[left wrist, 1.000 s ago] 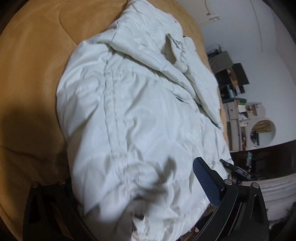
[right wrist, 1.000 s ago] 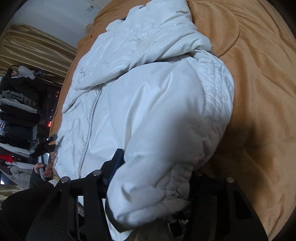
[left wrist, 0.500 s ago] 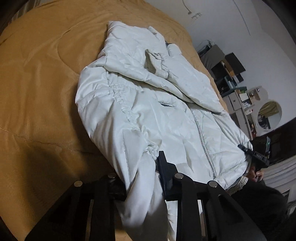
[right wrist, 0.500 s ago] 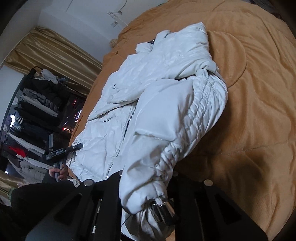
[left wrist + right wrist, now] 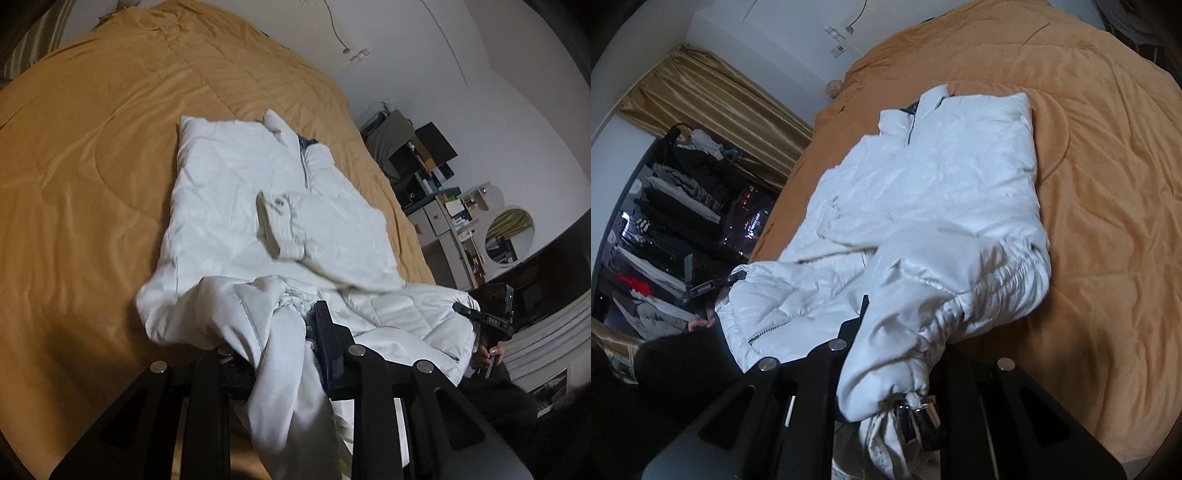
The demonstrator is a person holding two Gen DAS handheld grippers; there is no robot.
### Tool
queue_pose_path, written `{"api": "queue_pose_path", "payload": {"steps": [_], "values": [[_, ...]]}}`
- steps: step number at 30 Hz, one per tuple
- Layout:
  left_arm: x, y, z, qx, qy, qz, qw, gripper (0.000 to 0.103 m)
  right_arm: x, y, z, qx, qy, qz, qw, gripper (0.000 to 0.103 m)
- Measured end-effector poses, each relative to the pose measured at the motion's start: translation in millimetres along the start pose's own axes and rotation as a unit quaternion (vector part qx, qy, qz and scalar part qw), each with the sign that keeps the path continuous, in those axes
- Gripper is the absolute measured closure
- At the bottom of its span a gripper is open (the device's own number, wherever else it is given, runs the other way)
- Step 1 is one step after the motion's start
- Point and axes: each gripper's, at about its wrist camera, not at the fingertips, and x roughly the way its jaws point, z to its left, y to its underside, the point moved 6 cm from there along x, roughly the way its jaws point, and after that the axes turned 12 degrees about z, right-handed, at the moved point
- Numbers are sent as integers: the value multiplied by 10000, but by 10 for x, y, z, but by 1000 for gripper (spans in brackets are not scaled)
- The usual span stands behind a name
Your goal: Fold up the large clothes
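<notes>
Only one marking comes close to being readable: small pale letters on the black handheld device at the right edge of the left wrist view, seen beyond the bed's right edge. They look like "DAS", but they are too small and blurred to be sure. The same device shows in the right wrist view with no legible lettering. Nothing else in either view carries text, a brand, a number or a sign that can be read.
</notes>
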Motion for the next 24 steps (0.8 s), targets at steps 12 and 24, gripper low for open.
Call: {"api": "queue_pose_path", "payload": {"steps": [12,24], "values": [[1145,-2555,616,-1176,-724,52,9904,75,880,-2488,-998,1614,341,-190,9861,83],[1897,-2635,1245,-1811,-302,-164,9829,75,912,-2291,-1556,2799,-945,-791,9521,53]]}}
